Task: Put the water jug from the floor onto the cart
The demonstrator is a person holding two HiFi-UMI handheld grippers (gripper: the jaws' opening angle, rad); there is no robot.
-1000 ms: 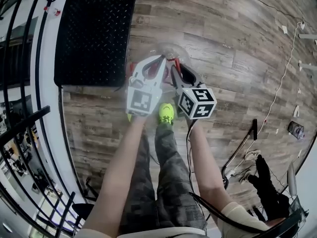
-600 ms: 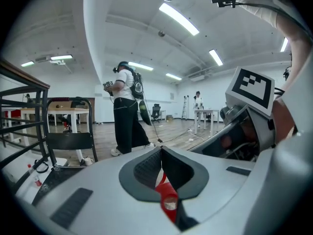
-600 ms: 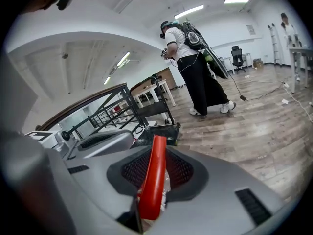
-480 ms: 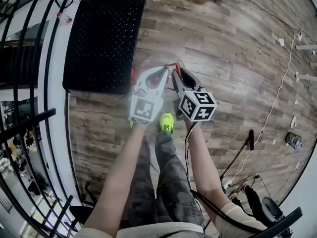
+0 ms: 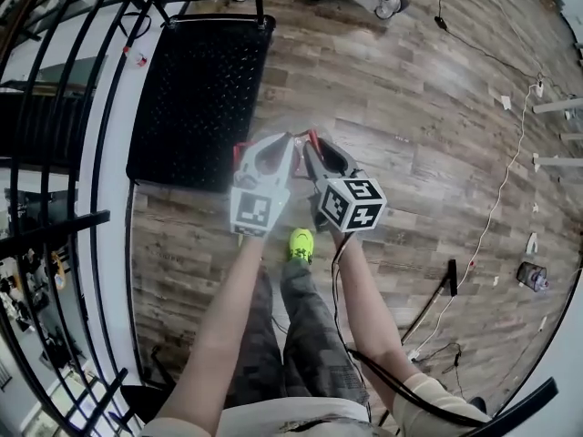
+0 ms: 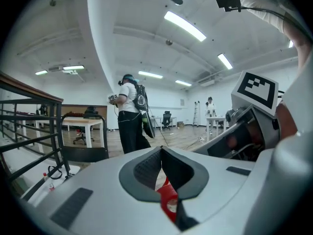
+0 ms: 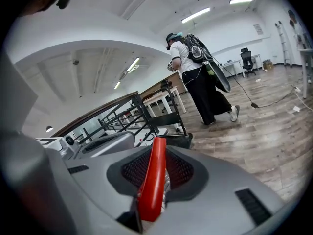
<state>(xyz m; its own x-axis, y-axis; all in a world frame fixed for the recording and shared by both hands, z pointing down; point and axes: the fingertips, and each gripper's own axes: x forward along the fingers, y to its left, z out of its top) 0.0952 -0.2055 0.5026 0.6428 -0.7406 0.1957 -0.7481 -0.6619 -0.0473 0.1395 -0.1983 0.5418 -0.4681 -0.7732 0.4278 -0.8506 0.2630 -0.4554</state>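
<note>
While both grippers hang side by side over the wood floor (image 5: pixel 410 107), we hold the water jug by its red handle (image 7: pixel 151 180).

Right gripper (image 7: pixel 156 151): jaws partly apart, pads clamped on the red handle, which runs up between them as a flat strip.

Left gripper (image 6: pixel 161 152): jaws closed, tips meeting, with the red handle caught between the pads just behind the tips.

From the head view the two grippers are just beside each other, tips pointing away from us. The marker cube (image 5: pixel 353 205) on the right one faces up at the camera. Red shows between the tips and at the left gripper's outer edge.

We can't see the water jug body, which is hidden under the grippers, so we can't tell if it's off the floor.

The handle sits just beside the near right corner of the cart (image 5: pixel 196 89), over the floorboards and not over the cart's black diamond-plate deck.

Our yellow-green shoe (image 5: pixel 301 242) is right below the grippers. A black railing (image 5: pixel 55 226) runs along the left.

Another person (image 7: pixel 200 82) stands on the floor beyond the cart, back to us, well apart from the grippers.
</note>
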